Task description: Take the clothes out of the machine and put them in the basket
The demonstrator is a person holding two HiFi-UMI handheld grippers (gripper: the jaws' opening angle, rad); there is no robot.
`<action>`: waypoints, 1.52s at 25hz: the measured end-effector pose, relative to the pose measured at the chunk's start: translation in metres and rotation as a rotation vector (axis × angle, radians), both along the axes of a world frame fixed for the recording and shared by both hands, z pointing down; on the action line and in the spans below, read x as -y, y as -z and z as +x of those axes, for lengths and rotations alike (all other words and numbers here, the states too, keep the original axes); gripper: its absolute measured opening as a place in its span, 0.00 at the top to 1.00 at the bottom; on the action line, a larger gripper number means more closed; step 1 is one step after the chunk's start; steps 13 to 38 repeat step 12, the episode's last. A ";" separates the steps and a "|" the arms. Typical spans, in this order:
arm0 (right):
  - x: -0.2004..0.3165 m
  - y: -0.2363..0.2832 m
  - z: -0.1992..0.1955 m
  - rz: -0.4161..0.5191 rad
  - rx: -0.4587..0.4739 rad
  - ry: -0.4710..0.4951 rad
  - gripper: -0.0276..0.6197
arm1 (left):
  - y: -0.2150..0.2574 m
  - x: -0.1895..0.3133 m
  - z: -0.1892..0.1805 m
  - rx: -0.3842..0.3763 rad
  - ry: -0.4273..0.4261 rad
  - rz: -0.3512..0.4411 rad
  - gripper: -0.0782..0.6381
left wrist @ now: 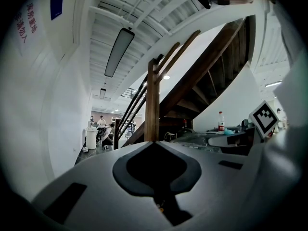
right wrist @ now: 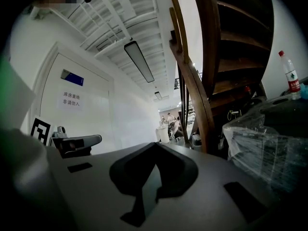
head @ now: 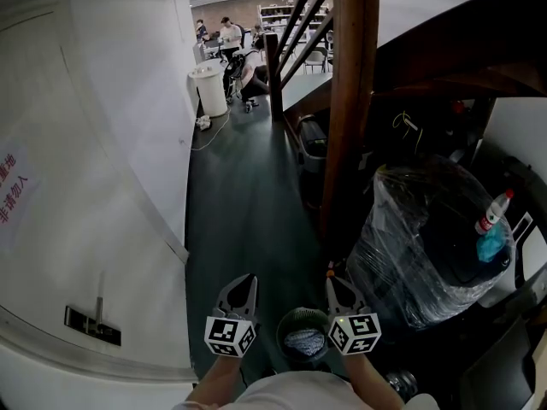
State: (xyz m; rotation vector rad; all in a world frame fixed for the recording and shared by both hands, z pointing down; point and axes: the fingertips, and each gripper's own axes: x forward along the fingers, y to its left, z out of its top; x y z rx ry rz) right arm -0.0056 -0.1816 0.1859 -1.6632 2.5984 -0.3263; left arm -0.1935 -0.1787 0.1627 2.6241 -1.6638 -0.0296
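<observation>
Jaws closed tight on nothing at left gripper and right gripper, both level, side by side. Basket holding cloth just below, between them. Wooden post ahead.

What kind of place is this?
Probably a hallway in an office or workshop building. A wooden staircase climbs overhead, a plastic-wrapped bundle is stored beneath it, and people are gathered at the far end.

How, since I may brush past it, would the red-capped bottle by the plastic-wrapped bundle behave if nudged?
The bottle stands upright, tall and narrow, so it would probably tip easily. Its round plastic body would likely roll afterwards rather than break.
</observation>
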 end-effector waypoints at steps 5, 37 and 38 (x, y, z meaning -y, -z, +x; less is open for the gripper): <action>0.002 0.000 -0.003 -0.003 -0.005 0.003 0.95 | 0.001 0.002 0.002 0.013 -0.005 0.005 0.86; 0.005 0.001 -0.005 -0.004 -0.008 0.006 0.95 | 0.001 0.004 0.002 0.024 -0.007 0.004 0.86; 0.005 0.001 -0.005 -0.004 -0.008 0.006 0.95 | 0.001 0.004 0.002 0.024 -0.007 0.004 0.86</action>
